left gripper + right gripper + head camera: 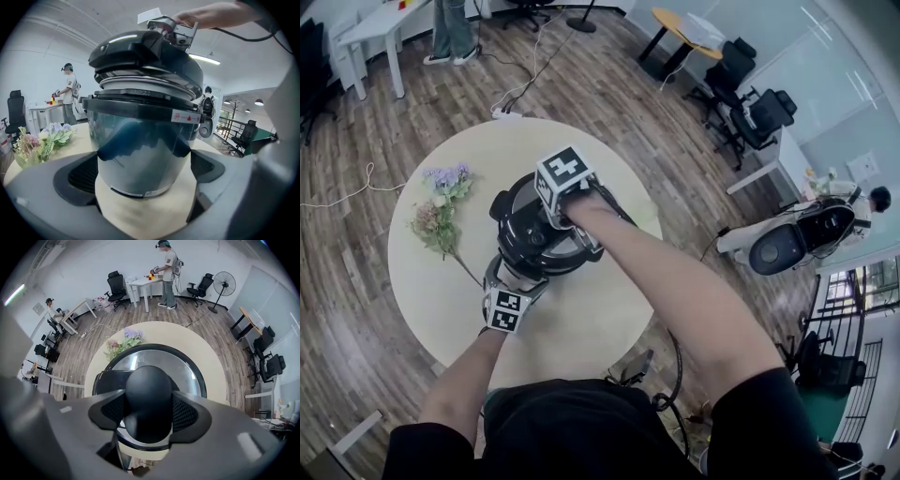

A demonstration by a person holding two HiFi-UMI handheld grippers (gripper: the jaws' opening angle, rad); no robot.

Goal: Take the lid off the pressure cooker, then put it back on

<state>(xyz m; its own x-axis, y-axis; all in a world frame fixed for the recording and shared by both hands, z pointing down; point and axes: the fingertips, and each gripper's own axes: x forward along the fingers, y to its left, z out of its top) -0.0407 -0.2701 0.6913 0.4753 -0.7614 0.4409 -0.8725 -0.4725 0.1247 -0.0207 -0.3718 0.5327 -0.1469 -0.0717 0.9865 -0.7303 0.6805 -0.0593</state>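
Round table (581, 328) | R tool (148, 414) clamped on lid knob (148, 387) | L tool (143, 176) prob. gripping cooker (140, 140)

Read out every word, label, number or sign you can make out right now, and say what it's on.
"开", in red, with a red triangle beside it: white sticker on the dark rim band of the pressure cooker.
Label strip at the pressure cooker's base: print too small to read.
Marker cubes, left and right: black-and-white square patterns, no words.
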